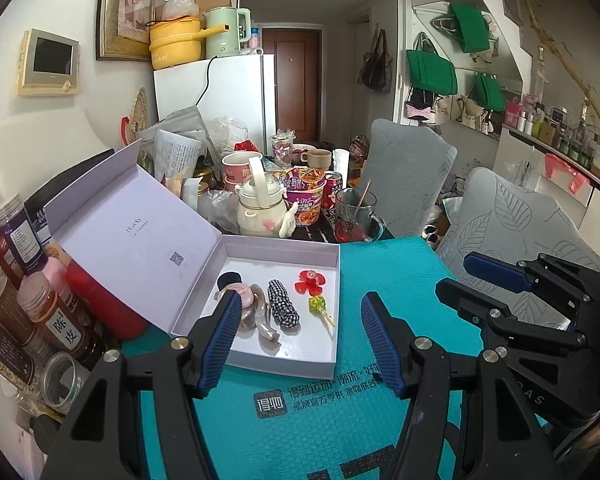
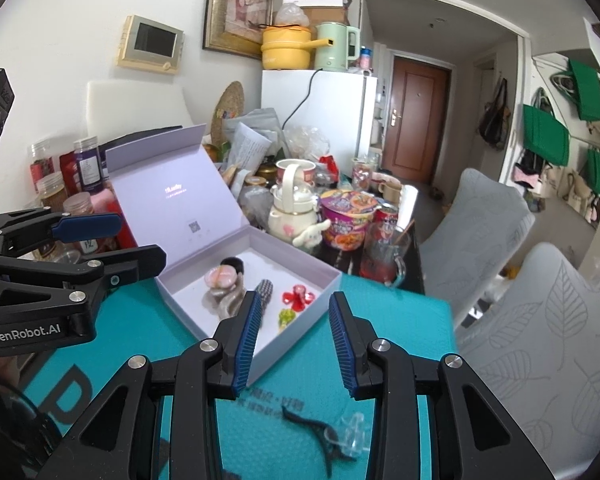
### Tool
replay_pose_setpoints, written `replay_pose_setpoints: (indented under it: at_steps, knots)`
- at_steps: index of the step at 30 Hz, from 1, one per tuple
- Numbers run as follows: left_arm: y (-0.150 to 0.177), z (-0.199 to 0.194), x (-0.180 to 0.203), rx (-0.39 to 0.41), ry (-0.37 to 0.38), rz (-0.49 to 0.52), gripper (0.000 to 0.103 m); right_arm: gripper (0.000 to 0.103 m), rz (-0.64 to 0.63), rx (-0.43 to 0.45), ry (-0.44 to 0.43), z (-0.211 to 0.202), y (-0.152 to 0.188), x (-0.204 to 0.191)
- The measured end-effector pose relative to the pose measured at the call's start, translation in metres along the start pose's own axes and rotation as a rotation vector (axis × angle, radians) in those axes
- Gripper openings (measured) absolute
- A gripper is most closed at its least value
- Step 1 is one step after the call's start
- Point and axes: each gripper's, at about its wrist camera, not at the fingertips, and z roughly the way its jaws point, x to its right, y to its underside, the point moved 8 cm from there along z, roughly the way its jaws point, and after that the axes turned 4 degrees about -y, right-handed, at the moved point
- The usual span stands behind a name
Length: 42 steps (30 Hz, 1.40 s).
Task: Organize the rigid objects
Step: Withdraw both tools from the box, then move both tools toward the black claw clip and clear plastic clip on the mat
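A white box (image 1: 280,364) (image 2: 300,332) with its lid propped open sits on the teal mat (image 1: 400,276) (image 2: 292,396). Inside lie a pink clip (image 1: 246,294) (image 2: 220,278), a grey claw clip (image 1: 260,320), a checkered clip (image 1: 284,304) (image 2: 266,290), a red flower clip (image 1: 310,282) (image 2: 296,298) and a small green one (image 1: 317,304) (image 2: 286,315). My left gripper (image 1: 300,298) (image 2: 140,236) hovers open at the box's near edge, holding nothing. To its right, my right gripper (image 2: 295,298) (image 1: 456,276) is open and empty. A black clip (image 2: 312,428) and a clear clip (image 2: 350,436) lie on the mat beneath it.
Behind the box stand a cream kettle-shaped bottle (image 1: 260,208), a noodle cup (image 1: 306,196), a red can (image 1: 332,190) and a glass mug with red drink (image 1: 354,216). Spice jars (image 1: 48,312) crowd the left. Two grey chairs (image 1: 512,224) flank the table's right edge.
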Motion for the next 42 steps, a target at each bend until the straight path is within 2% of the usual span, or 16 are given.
replay_pose_setpoints:
  at_steps: [8,18,32,33,34,36,42]
  knots:
    - [0.024,-0.002,0.015,-0.033,0.038,-0.004,0.062,0.036,0.045,-0.038,0.011,-0.007,0.032,0.009]
    - [0.057,0.017,0.029,-0.12,0.087,-0.017,0.062,0.043,0.109,-0.099,0.043,-0.006,0.075,0.026]
    - [0.098,0.055,0.034,-0.242,0.106,-0.039,0.062,0.043,0.173,-0.231,0.02,0.027,0.14,0.045]
    - [0.1,0.058,0.035,-0.249,0.108,-0.037,0.064,0.043,0.175,-0.241,0.016,0.03,0.145,0.046]
    - [0.102,0.06,0.035,-0.256,0.11,-0.037,0.073,0.043,0.177,-0.252,0.015,0.033,0.149,0.047]
    - [0.105,0.065,0.035,-0.265,0.114,-0.039,0.084,0.043,0.18,-0.274,0.013,0.039,0.157,0.051]
    - [0.115,0.079,0.035,-0.307,0.107,-0.047,0.084,0.043,0.208,-0.319,0.003,0.051,0.174,0.059]
